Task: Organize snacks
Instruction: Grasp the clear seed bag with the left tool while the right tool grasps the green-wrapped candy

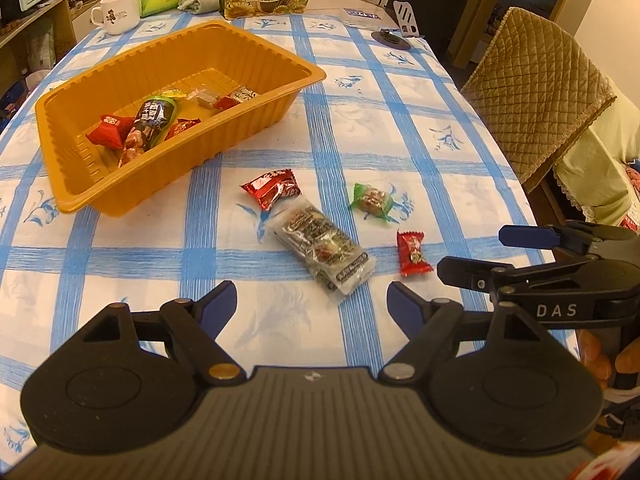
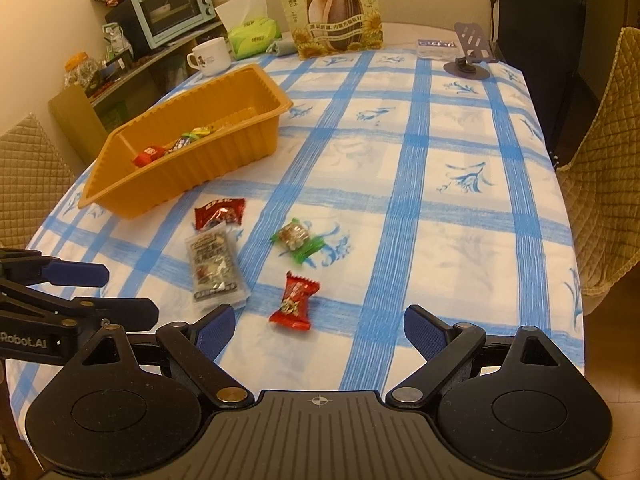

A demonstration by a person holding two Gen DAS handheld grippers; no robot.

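Currently the tray on the worktop holds several snacks. Four snacks lie outside it. Left gripper and right gripper hover with fingers released, empty.

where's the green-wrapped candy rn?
On the tablecloth, outside the orange tray: the green-wrapped candy lies right of the clear packet and beyond the small red candy in the right wrist view.

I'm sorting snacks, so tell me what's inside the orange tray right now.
The orange tray holds a small pile of wrapped snacks: a red packet, a dark packet and small candies. Anything beneath the pile is hidden.
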